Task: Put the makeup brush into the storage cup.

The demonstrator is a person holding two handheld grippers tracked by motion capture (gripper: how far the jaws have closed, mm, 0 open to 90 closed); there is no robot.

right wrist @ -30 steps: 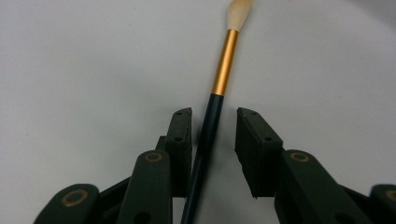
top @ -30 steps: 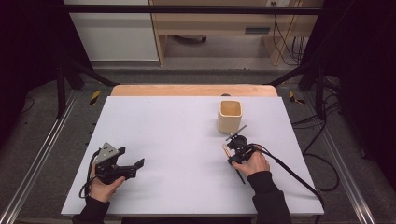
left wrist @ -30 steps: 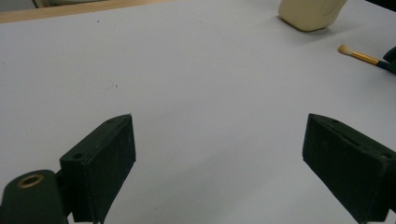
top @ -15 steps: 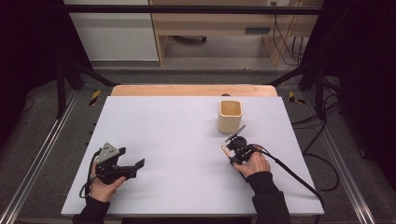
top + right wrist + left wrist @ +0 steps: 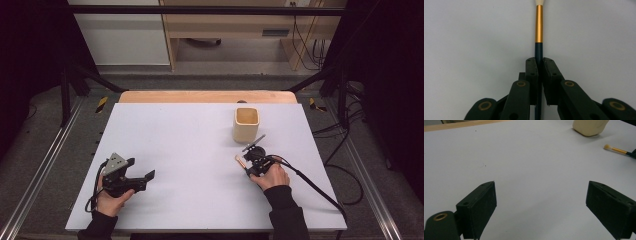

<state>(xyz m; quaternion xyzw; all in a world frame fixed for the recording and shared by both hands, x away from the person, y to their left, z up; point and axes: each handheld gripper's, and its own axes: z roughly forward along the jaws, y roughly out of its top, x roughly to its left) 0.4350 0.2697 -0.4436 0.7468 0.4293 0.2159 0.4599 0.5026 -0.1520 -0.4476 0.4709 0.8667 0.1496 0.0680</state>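
so the right gripper (image 5: pixel 538 65) has the brush (image 5: pixel 539 27) pinched between its jaws — they're clamped tight on the dark part of the handle, with the gold ferrule and the pale bristle tip sticking out ahead of them; in the high view the brush (image 5: pixel 240 162) sits low over the white table (image 5: pixel 190 130), tip pointing off to the person's left, and the far end of the handle pokes up toward the cup (image 5: pixel 246 125); i can't tell whether the tip is touching the table or just above it.

the cream cup stands upright just beyond the right gripper (image 5: pixel 254 161), near but not touching; from above it looks empty inside, so my read is the pick-up part is done and the drop-in part isn't; the brush is grabbed, not yet raised over the rim.

left gripper (image 5: pixel 544 205) is doing nothing much — jaws spread wide, nothing between them, just bare table; in the high view the left gripper (image 5: pixel 142 177) rests over at the near left side, well apart from the cup and the brush.

what's left, as i'd guess it: lift the brush, tilt it upright, bring it over the cup opening and let go; the handle is long next to the cup, so it'll likely lean on the rim.
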